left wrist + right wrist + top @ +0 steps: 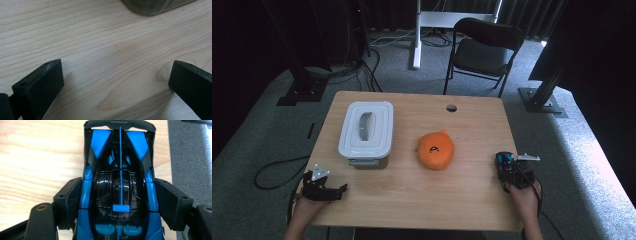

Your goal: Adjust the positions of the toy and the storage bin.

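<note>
A blue and black toy car sits between my right gripper's jaws, which press on its two sides; its nose points away from me. From above, the car and right gripper are over the table's right edge. Near the front left corner my left gripper rests low over the wood. Its jaws stand wide apart in the left gripper view, with bare wood between them. A white lidded container stands at mid left, its corner just ahead of the left jaws. An orange round soft thing lies at the centre.
The wooden table has a round cable hole near its back edge. A black folding chair and a white stand are on the grey carpet behind. Cables trail on the floor at left.
</note>
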Action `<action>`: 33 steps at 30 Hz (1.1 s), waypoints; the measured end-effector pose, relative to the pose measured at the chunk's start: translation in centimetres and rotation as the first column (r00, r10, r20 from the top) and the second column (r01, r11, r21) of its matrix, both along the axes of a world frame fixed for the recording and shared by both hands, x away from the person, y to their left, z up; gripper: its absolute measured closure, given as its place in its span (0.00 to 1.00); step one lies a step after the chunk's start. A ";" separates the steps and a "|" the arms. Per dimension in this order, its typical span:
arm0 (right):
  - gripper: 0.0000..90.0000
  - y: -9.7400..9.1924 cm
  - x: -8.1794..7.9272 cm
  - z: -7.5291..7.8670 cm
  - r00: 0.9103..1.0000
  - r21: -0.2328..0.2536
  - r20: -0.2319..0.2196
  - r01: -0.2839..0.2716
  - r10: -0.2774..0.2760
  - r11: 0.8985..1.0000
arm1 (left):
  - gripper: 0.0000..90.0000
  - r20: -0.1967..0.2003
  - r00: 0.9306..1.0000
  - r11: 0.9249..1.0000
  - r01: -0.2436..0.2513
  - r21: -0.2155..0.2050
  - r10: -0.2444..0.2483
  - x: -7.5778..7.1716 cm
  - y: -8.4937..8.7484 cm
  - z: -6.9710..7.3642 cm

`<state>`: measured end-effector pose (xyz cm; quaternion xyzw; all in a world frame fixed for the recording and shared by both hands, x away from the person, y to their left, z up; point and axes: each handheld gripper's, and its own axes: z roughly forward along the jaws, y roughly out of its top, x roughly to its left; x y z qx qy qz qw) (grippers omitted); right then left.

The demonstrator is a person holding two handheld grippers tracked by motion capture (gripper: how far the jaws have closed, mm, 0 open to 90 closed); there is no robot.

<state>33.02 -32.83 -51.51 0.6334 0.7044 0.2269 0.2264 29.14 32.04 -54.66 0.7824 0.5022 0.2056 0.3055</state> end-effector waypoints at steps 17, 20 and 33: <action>0.28 -0.6 -0.1 -1.9 1.000 0.027 0.029 -0.009 0.008 1.000 | 0.00 0.000 1.000 1.000 0.000 0.000 0.000 0.0 0.0 0.0; 0.26 -0.8 -0.1 -2.0 1.000 0.045 0.024 -0.009 0.008 0.999 | 0.00 0.000 1.000 1.000 0.000 0.000 0.000 0.0 0.0 0.0; 0.17 -0.8 0.1 -0.4 0.998 0.066 0.063 -0.026 0.022 0.998 | 0.00 0.000 1.000 1.000 0.000 0.000 0.000 0.0 0.0 0.0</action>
